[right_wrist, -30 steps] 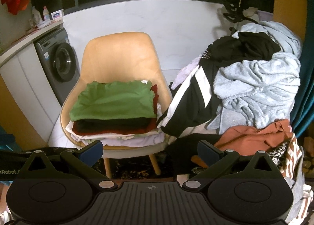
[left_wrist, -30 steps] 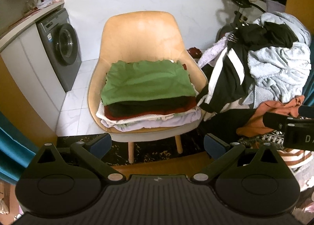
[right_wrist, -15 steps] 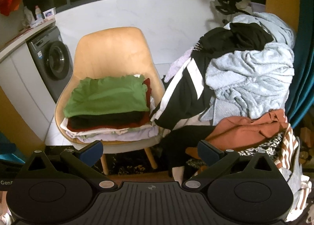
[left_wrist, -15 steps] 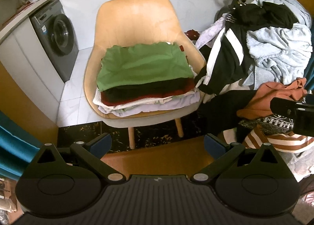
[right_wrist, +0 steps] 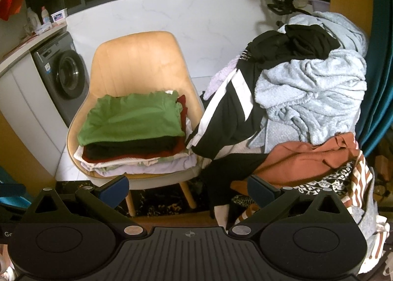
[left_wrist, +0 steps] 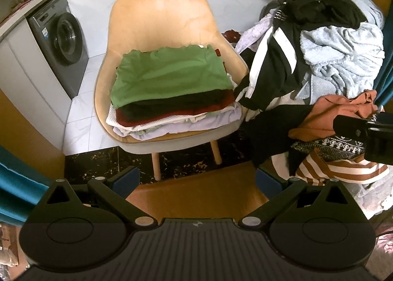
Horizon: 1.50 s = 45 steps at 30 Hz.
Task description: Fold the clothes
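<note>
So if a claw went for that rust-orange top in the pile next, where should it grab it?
Probably the raised fold at the upper right of the orange top, where a bunched edge stands up clear of the pile. Coming from above and the front looks best: the top lies over the patterned cloth with nothing covering it. Both the left claw and right claw are open and empty.

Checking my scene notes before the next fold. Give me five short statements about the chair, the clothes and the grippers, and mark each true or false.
1. A green garment tops the folded stack on the chair. True.
2. The left gripper grips a shirt. False: open, empty.
3. The unfolded pile sits right of the chair. True.
4. The washing machine door is open. False: closed.
5. The right gripper is open. True.
</note>
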Each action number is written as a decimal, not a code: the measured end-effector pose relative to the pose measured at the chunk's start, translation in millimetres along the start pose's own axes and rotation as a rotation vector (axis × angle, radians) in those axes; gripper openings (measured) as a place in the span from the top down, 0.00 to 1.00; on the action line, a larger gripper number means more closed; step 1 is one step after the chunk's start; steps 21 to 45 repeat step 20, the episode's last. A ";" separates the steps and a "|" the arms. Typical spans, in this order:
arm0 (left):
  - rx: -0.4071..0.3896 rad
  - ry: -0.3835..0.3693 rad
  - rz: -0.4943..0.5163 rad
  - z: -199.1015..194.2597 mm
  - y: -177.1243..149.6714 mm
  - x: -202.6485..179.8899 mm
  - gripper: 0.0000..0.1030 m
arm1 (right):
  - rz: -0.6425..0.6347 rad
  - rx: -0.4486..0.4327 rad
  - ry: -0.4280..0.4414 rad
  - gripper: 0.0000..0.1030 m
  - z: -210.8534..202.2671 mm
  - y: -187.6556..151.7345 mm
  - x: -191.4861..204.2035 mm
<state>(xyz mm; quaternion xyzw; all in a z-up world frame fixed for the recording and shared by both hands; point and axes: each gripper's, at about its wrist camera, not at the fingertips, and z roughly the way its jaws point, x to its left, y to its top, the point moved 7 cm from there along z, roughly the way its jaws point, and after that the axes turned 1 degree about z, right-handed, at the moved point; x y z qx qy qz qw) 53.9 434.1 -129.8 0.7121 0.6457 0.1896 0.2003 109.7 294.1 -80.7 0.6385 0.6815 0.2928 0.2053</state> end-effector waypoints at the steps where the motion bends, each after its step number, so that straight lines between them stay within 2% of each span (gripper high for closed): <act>1: -0.001 -0.003 -0.002 0.0 0.2 0.4 0.01 | 0.000 0.000 0.000 0.01 0.2 0.3 0.3; 17: -0.008 -0.030 -0.015 3.7 5.7 5.1 0.01 | -0.006 0.009 0.003 0.01 8.2 5.6 5.6; 45: -0.010 -0.029 -0.015 3.7 6.1 6.3 0.01 | -0.007 0.012 0.004 0.01 9.7 5.7 6.9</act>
